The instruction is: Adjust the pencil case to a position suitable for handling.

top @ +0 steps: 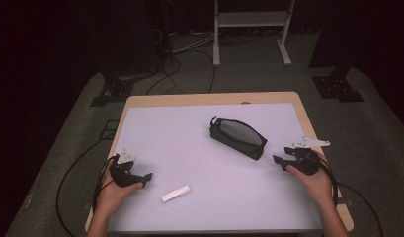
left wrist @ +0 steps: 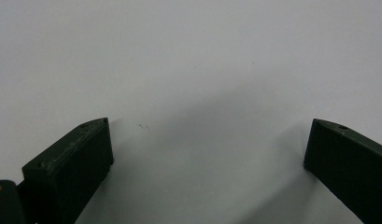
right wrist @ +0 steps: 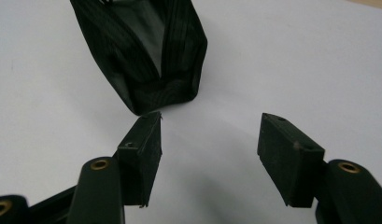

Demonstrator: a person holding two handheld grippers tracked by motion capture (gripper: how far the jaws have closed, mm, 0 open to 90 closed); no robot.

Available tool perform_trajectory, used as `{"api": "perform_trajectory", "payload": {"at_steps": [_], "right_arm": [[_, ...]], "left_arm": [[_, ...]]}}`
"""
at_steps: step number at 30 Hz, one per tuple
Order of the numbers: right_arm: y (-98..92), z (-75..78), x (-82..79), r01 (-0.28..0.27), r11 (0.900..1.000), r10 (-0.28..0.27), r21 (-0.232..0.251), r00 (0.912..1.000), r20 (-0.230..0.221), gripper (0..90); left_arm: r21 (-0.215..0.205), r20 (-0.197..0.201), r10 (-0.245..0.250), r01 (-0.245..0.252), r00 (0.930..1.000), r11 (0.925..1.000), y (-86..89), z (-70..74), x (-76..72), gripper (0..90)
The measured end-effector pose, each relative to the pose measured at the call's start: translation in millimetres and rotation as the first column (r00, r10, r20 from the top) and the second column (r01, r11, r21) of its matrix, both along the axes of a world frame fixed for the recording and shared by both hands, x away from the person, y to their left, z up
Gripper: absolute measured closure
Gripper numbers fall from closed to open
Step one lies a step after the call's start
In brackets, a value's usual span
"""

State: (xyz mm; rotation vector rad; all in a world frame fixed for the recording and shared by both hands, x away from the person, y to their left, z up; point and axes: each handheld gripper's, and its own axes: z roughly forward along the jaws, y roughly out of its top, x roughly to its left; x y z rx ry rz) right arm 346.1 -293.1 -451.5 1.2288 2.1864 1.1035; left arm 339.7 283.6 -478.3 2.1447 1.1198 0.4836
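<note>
A black zipped pouch (top: 237, 138) lies slanted in the middle of the white table top (top: 189, 143); its near end (right wrist: 146, 51) fills the upper left of the right gripper view. A small white stick-shaped object (top: 176, 193) lies near the front, just right of my left gripper (top: 146, 178). That gripper rests low at the front left, open, with bare white surface between its jaws (left wrist: 207, 140). My right gripper (top: 278, 161) sits at the right, open, a short way from the pouch's right end, nothing between its fingertips (right wrist: 209, 140).
The table has a wooden rim (top: 308, 123) around the white mat. Cables (top: 66, 177) trail from both grippers off the sides. Behind the table stand a white rack's legs (top: 217, 44) and dark stand bases (top: 338, 86) on grey floor.
</note>
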Motion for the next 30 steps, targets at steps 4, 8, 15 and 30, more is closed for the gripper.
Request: {"api": "perform_trajectory", "payload": {"at_steps": [4,8,15,30], "right_arm": [[0.7,5.6,6.4,-0.006,1.000,0.005,0.025,0.9999,0.010,39.8],[2.1,12.8,11.0,-0.012,0.999,0.011,0.034,0.9997,0.020,40.1],[6.4,22.2,19.2,-0.028,0.998,0.026,0.048,0.9990,0.037,40.4],[18.9,35.4,38.0,-0.072,0.996,0.069,0.054,0.9963,0.051,42.0]], "left_arm": [[0.000,0.000,0.000,0.000,1.0000,1.0000,0.0,0.0,-0.1,0.3],[-0.002,-0.001,0.001,-0.001,1.0000,1.0000,0.0,-0.1,0.0,0.3],[0.001,0.001,0.000,0.000,1.0000,1.0000,-0.1,-0.2,-0.2,0.3],[0.001,0.002,0.000,0.000,1.0000,1.0000,-0.2,-0.3,-0.3,0.3]]}}
